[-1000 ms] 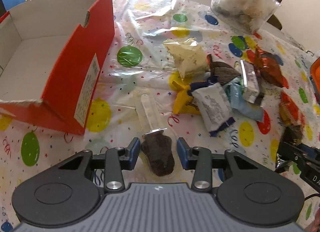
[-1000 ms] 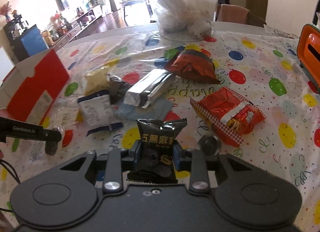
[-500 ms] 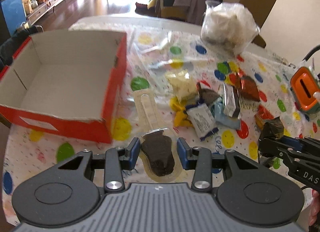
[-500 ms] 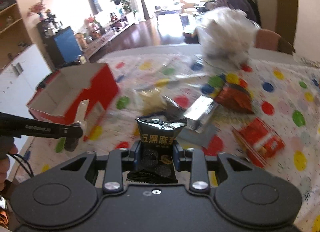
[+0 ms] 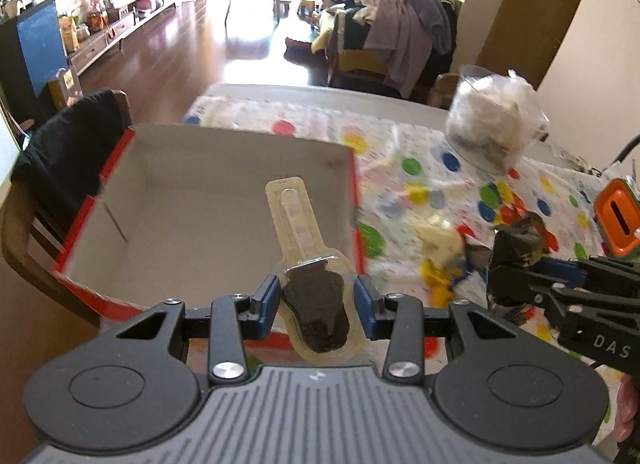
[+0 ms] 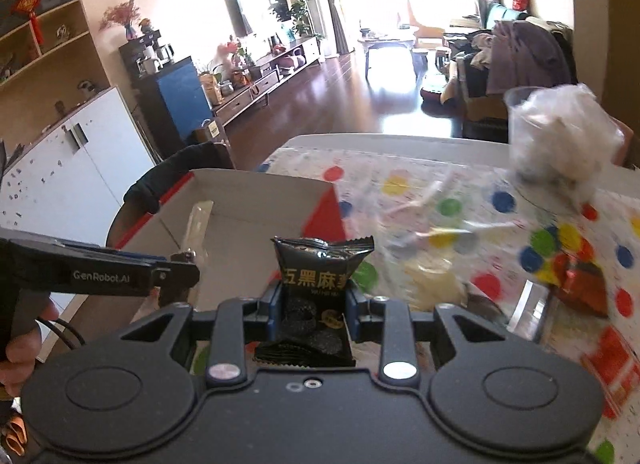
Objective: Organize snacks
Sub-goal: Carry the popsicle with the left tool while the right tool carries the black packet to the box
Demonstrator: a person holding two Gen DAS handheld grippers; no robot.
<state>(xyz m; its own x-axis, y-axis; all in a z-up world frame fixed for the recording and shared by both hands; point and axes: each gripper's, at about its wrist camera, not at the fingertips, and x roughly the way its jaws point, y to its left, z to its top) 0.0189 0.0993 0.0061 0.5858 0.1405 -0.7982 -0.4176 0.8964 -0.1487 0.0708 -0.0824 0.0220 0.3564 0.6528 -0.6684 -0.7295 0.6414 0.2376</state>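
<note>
- Left gripper pinches a clear blister pack by its dark filled end, so the long empty tab sticks out over the open box, ready to drop in.
- Right gripper is clamped on a black snack packet, held upright and near the box.
- Remaining snacks lie on the dotted tablecloth, beside the box.

Both tools raised off the counter and carried toward the red box: left tool with clear pouch now over its interior; right tool with black packet near its corner.
</note>
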